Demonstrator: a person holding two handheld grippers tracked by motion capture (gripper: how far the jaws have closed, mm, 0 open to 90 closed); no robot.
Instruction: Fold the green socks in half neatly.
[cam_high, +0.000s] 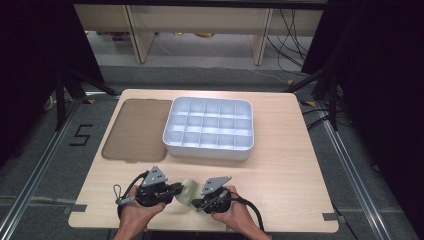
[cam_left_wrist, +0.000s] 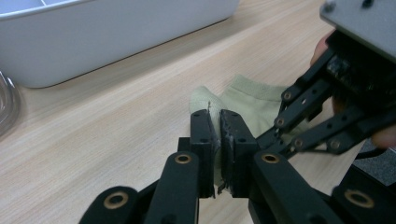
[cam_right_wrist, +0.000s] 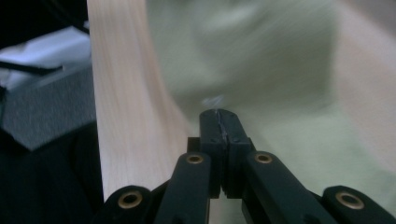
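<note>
Both grippers are working on a pale green sock (cam_high: 187, 191) lying at the near edge of the tabletop (cam_high: 280, 170): the left gripper (cam_left_wrist: 219, 122) is pinching a fold of it between closed jaws, and the right gripper (cam_right_wrist: 218, 116) is closing fully right against the cloth, though whether it is actually holding any I cannot tell. Judging by this, the sock is gathered but not yet stowed, and the empty white compartment tray (cam_high: 208, 126) is waiting well beyond it. A brownish lid (cam_high: 134, 129) is lying just beside the tray, and nothing is standing in the way.

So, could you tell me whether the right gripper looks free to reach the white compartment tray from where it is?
Probably not yet: the right gripper has its jaws shut with the pale green sock before them, which the left gripper pinches. Otherwise the bare wooden table up to the tray looks open.
</note>
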